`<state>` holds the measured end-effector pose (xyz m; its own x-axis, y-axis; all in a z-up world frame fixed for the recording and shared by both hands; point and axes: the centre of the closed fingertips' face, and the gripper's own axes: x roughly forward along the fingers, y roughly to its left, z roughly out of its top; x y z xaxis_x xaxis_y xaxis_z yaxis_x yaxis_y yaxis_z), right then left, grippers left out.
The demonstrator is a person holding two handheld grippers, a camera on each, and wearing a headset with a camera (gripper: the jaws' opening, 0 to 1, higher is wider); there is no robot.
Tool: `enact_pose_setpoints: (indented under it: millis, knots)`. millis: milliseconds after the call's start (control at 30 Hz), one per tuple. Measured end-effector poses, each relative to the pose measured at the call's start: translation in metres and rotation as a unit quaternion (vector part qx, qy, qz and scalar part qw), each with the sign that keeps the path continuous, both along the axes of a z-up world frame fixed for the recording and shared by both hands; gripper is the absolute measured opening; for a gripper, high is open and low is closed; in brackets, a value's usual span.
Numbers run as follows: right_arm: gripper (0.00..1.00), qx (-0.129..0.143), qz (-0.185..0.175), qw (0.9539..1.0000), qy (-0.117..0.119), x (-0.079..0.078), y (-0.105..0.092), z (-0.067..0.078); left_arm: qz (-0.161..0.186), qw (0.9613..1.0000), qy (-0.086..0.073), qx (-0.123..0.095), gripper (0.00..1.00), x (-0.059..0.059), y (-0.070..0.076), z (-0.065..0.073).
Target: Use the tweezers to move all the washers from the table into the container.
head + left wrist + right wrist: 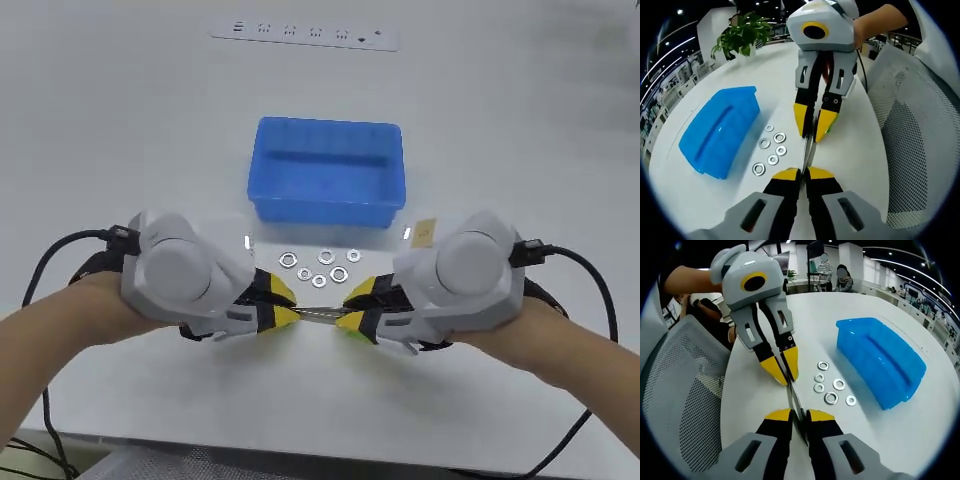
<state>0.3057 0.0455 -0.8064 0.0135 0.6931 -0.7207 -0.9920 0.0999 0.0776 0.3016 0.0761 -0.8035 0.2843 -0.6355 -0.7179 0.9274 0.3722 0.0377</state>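
Spanning the short gap between the two grippers, the tweezers (318, 316) lie with their long axis running left to right across the head view, roughly level above the table (120, 150) near its front edge; which end is the tip cannot be made out. The left gripper (283, 305) has its yellow-tipped jaws drawn together on one end of the thin metal strip, and the right gripper (352, 308) is pinched on the other end, so the two pairs of jaws face each other with the tweezers between them. In the left gripper view the strip runs straight from that gripper's closed jaws up into the jaws of the other one. Just beyond the tweezers, six washers (320, 268) lie flat in a loose cluster on the white surface, none touching the jaws. Farther back stands the blue container (325, 210), near the washers but apart from them. A white power strip (303, 32) lies at the far edge. A mesh chair (920, 125) and a potted plant (740, 42) appear in the left gripper view.
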Motion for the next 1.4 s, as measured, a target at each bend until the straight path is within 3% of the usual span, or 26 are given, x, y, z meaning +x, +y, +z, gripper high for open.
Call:
enact_pose_setpoints:
  millis: [100, 133, 200, 267, 300, 400, 567, 633, 867, 967, 1000, 1200, 1333, 1400]
  knots:
    - [0.11, 0.001, 0.003, 1.0, -0.004, -0.001, 0.0, 0.0, -0.013, 0.9998, -0.008, 0.011, 0.08, -0.002, 0.0, -0.001]
    - [0.11, 0.001, 0.004, 1.0, -0.006, -0.001, 0.001, 0.0, -0.033, 0.9991, -0.011, 0.024, 0.07, -0.004, 0.0, -0.002]
    - [0.11, -0.002, 0.008, 0.9999, -0.008, -0.001, 0.001, -0.001, -0.03, 0.9993, -0.005, 0.021, 0.06, -0.004, -0.001, -0.002]
    - [0.1, -0.002, 0.013, 0.9999, -0.011, -0.001, 0.001, -0.001, -0.039, 0.9988, -0.015, 0.024, 0.06, -0.004, 0.0, -0.003]
    - [0.1, 0.0, 0.013, 0.9999, -0.01, -0.002, 0.0, -0.001, -0.048, 0.998, -0.029, 0.029, 0.06, -0.003, 0.0, -0.002]
    - [0.1, 0.011, 0.01, 0.9999, -0.004, -0.005, 0.0, 0.0, -0.06, 0.9968, -0.036, 0.039, 0.05, -0.006, 0.001, -0.001]
    - [0.1, 0.015, 0.018, 0.9997, -0.009, -0.01, 0.002, 0.001, -0.068, 0.9965, -0.03, 0.038, 0.05, -0.009, 0.002, 0.004]
    - [0.1, 0.023, 0.019, 0.9995, -0.008, -0.01, 0.003, 0.003, -0.073, 0.996, -0.039, 0.035, 0.05, -0.01, 0.003, 0.008]
    - [0.1, 0.045, 0.028, 0.9983, -0.023, -0.012, 0.006, 0.011, -0.057, 0.9975, -0.041, -0.007, 0.05, -0.013, 0.001, 0.032]
    - [0.1, 0.056, 0.04, 0.9971, -0.033, -0.013, 0.005, 0.014, -0.057, 0.9969, -0.05, -0.019, 0.05, -0.015, -0.003, 0.041]
    - [0.1, 0.06, 0.037, 0.997, -0.032, -0.012, 0.005, 0.015, -0.057, 0.9961, -0.062, -0.026, 0.05, -0.014, -0.006, 0.046]
    - [0.1, 0.071, 0.036, 0.9958, -0.045, -0.01, 0.002, 0.02, -0.04, 0.9947, -0.066, -0.068, 0.05, -0.013, -0.018, 0.061]
    - [0.1, 0.084, 0.035, 0.9941, -0.058, -0.008, 0.0, 0.027, -0.021, 0.9875, -0.084, -0.132, 0.05, -0.007, -0.033, 0.085]
    - [0.09, 0.086, 0.035, 0.9936, -0.064, -0.006, 0.002, 0.029, -0.024, 0.9868, -0.089, -0.133, 0.05, -0.005, -0.038, 0.089]
